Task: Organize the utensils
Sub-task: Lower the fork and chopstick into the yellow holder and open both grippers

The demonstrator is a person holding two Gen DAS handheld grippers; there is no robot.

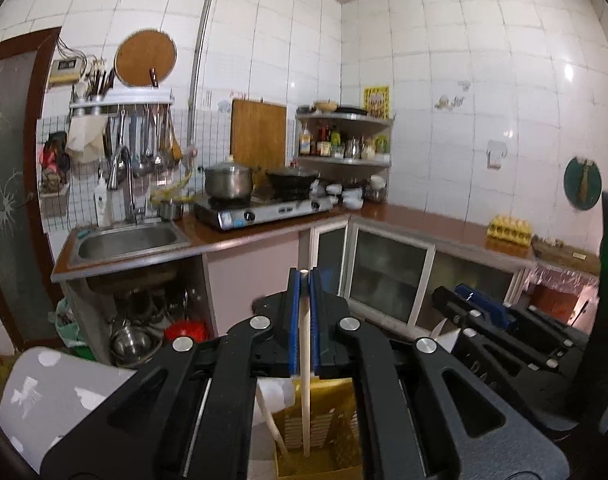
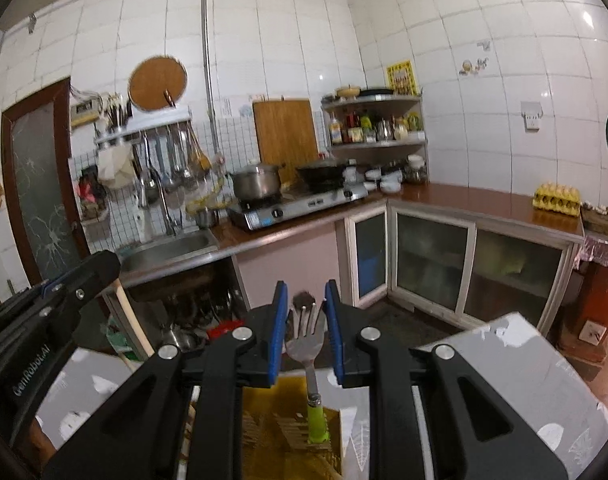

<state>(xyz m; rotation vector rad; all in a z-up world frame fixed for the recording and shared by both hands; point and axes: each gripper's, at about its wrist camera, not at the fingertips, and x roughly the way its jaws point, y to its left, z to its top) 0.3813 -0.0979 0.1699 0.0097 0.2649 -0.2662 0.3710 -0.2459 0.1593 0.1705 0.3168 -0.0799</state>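
Ahead of me runs an L-shaped brown counter (image 1: pixel 423 220) with one steel sink (image 1: pixel 128 238), one two-burner stove (image 1: pixel 264 210) carrying one steel pot (image 1: pixel 228 180) and one dark wok (image 1: pixel 292 180), and one yellow egg tray (image 1: pixel 511 230) far along the right run. Below both my tools sits one yellow slotted utensil holder (image 2: pixel 280 428) on a grey patterned table (image 2: pixel 515 360). My left gripper (image 1: pixel 303 276) has its blue pads squeezed tight on one pale wooden stick (image 1: pixel 304 360), which stands upright with its lower end down in the holder. My right gripper (image 2: pixel 305 292) is parted only a little, with one metal fork (image 2: pixel 305 344) between the pads, tines up, its green handle (image 2: pixel 316 420) dropping toward the holder; I cannot tell whether the pads actually press on it.
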